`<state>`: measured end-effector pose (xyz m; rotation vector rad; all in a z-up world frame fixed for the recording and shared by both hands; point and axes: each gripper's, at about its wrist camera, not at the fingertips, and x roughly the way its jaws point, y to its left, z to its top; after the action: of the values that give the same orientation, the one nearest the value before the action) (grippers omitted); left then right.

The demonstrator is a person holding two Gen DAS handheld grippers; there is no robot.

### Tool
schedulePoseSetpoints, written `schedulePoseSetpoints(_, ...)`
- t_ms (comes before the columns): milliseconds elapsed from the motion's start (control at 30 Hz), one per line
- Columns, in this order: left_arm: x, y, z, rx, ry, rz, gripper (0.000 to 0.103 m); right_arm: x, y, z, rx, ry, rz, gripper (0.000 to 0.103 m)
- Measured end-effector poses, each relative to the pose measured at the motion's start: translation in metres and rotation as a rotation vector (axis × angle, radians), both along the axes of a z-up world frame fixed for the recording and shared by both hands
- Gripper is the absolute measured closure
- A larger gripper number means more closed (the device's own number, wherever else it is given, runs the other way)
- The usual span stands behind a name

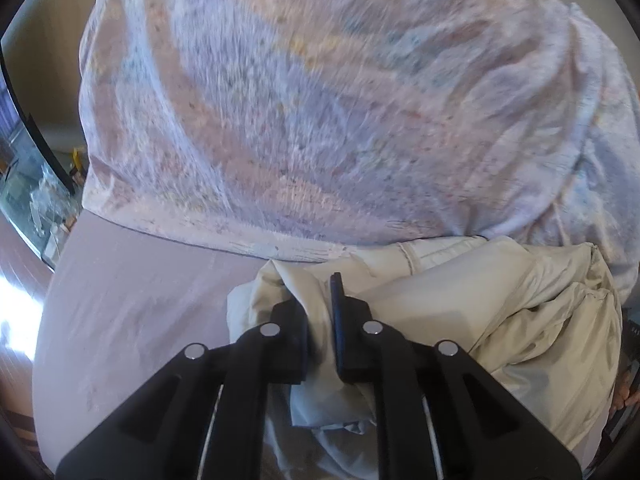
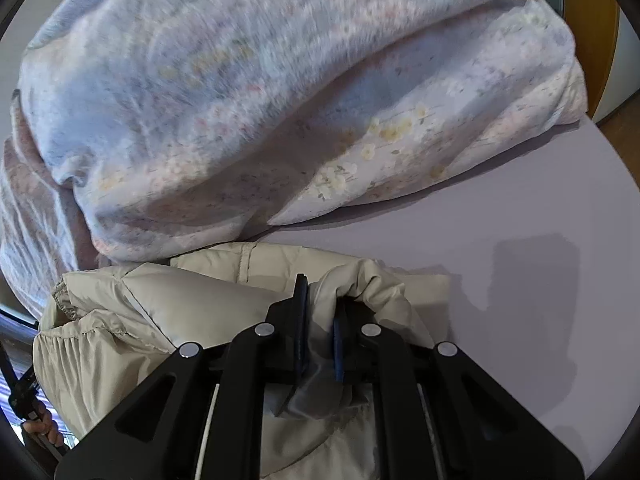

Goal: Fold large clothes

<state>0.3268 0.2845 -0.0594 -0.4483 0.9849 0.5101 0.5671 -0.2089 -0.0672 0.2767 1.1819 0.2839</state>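
A cream puffy jacket [image 1: 520, 320] lies bunched on a mauve bed sheet [image 1: 132, 312]. My left gripper [image 1: 318, 304] is shut on a fold at the jacket's left side. In the right wrist view the same jacket [image 2: 168, 300] fills the lower left, with an elastic cuff [image 2: 64, 300] at its far left. My right gripper [image 2: 320, 304] is shut on a fold at the jacket's right side. Grey lining shows between and below the fingers in both views.
A large floral quilt [image 1: 320, 100] is heaped right behind the jacket and also fills the top of the right wrist view [image 2: 260, 100]. Bare sheet [image 2: 520, 280] lies to the right. A glass cabinet [image 1: 28, 200] and wooden floor [image 1: 16, 280] are at the left.
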Motion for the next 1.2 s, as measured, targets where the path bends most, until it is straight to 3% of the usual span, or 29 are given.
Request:
schedulePoseSetpoints(267,0.008,0.012,-0.014,-0.081,0.003,0.038,0.084,0.016,-0.008,-0.004,0.073,0.094,-0.031,0.085)
schedulePoseSetpoints(433,0.006,0.012,0.0,-0.106,-0.024,0.036,0.073,0.012,-0.028,0.016,0.143,0.072,-0.06,0.074)
schedulePoseSetpoints(533,0.003,0.01,0.012,-0.091,-0.048,0.034,0.058,0.003,-0.031,0.033,0.146,0.029,-0.052,0.068)
schedulePoseSetpoints(600,0.0,0.008,0.024,-0.052,-0.07,0.04,0.039,-0.002,-0.032,0.042,0.143,0.004,-0.049,0.062)
schedulePoseSetpoints(767,-0.005,0.001,0.049,-0.011,-0.113,0.009,0.038,-0.011,-0.032,0.066,0.124,-0.073,-0.053,0.041)
schedulePoseSetpoints(967,-0.008,-0.025,0.054,0.001,-0.11,-0.051,0.038,-0.026,-0.012,0.081,0.081,-0.114,0.032,0.04)
schedulePoseSetpoints(1200,-0.01,-0.065,0.046,0.038,-0.104,-0.143,0.036,-0.05,0.04,0.059,0.044,-0.065,0.192,0.043)
